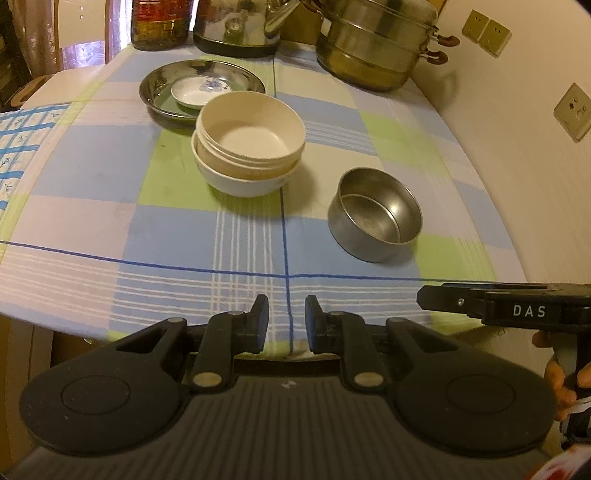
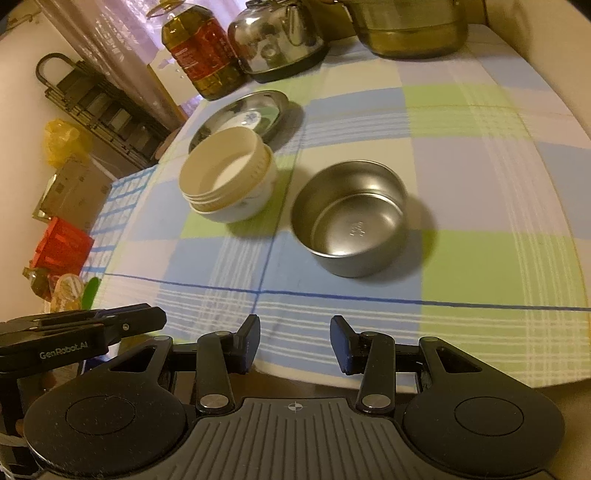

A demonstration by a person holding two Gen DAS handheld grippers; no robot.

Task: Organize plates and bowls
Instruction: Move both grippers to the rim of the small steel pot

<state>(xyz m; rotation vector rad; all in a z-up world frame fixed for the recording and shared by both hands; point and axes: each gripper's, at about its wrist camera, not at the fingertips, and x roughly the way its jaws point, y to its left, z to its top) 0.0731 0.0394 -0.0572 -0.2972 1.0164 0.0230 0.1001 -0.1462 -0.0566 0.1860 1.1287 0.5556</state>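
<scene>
Black jaws with blue pads frame the near edge of both views. The left gripper (image 1: 287,323) has its pads a narrow gap apart with only checked tablecloth (image 1: 110,221) showing between them; it holds nothing. The right gripper (image 2: 294,341) stands wider apart, also bare, with nothing touching its pads.

Each camera catches the other tool from the side: the left wrist view shows the right gripper's body marked "DAS" and a hand (image 1: 561,373) on its grip, while the right wrist view shows the left one's body marked "GenRobot.AI".

Beyond the jaws, a steel bowl (image 2: 351,218) sits upright on the cloth, well apart from both grippers. Just beside it, to its left, is a stack of cream bowls (image 1: 249,147) nested in a white one. Behind the stack lies a steel plate (image 1: 201,86) with a small white saucer (image 1: 201,92) in it.

Farthest back are an oil bottle (image 2: 201,48), a kettle (image 2: 277,37) and a steamer pot (image 1: 373,44).

Only the left wrist view shows wall sockets (image 1: 485,31); only the right wrist view shows a black rack (image 2: 99,107), a yellow bag (image 2: 64,142) and a red box (image 2: 62,245) off the table's left side.
</scene>
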